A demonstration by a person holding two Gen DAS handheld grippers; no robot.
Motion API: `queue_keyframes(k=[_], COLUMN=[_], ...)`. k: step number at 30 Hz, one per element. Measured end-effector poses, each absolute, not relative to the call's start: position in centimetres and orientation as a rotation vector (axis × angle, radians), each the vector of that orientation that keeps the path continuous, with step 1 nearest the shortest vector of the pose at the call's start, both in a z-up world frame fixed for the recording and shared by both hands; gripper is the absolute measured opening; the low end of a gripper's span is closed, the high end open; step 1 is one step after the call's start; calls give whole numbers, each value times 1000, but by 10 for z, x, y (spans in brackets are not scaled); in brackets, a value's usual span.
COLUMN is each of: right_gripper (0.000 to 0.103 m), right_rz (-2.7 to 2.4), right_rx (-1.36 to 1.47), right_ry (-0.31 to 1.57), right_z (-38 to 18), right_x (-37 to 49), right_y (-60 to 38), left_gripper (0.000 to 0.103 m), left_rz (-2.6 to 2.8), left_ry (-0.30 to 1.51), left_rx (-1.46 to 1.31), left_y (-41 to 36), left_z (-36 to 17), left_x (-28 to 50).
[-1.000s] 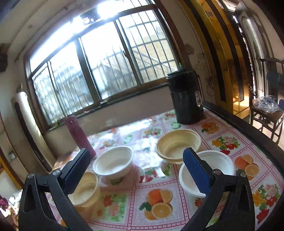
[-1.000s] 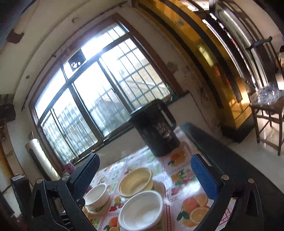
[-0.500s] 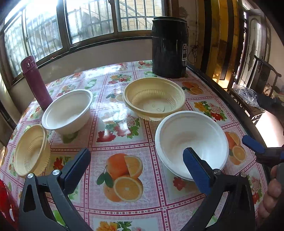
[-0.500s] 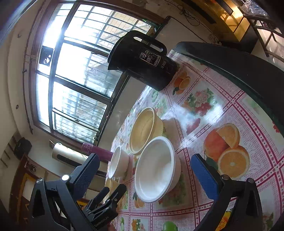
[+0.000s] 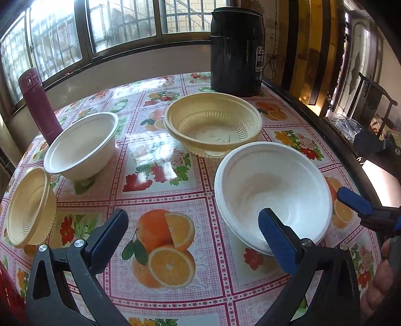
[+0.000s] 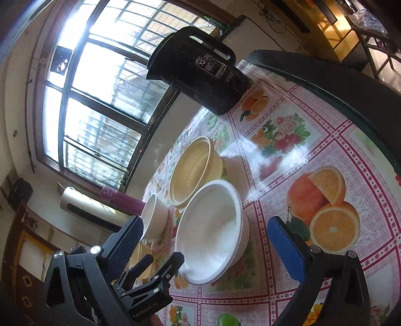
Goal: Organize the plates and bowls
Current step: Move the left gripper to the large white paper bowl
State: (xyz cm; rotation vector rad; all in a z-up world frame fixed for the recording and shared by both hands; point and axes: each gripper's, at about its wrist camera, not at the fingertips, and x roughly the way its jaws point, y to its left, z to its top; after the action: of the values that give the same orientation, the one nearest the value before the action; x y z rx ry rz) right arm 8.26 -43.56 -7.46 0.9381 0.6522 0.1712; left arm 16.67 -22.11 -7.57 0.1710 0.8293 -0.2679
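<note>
Left gripper [image 5: 194,237] and right gripper [image 6: 205,242] both spread, ungrasping; large white bowl [image 5: 273,193] ahead (near rim partly hidden by pad).

- A lived-in home dining room: a round table [image 5: 160,160] under a fruit-and-flower oilcloth.
- Barred windows [image 5: 120,22] on the far side.
- Wooden chair [image 5: 373,100] far right; black kettle [image 5: 236,47] on the table.

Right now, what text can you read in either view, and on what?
"55": top of the white label on the black kettle; the rows of characters below it are too small to read.
"GenRobot.AI": on the left gripper, seen in the right wrist view.
Embossed marks on the yellow bowl base and a logo on the maroon flask: unreadable.
</note>
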Motion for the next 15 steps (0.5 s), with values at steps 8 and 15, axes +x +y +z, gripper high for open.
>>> queue_keyframes(k=[8,15], right_gripper=[89,89], right_rz=[147,143], right_rx=[950,963], right_ry=[683,691], right_z=[-82,-84], right_x=[84,83], right_y=[-437,-439], left_gripper=[103,103], left_rz=[-269,-277], left_ry=[851,864], left_rx=[168,164], left_y=[-222,-226], left_z=[-80,-84], left_x=[172,176])
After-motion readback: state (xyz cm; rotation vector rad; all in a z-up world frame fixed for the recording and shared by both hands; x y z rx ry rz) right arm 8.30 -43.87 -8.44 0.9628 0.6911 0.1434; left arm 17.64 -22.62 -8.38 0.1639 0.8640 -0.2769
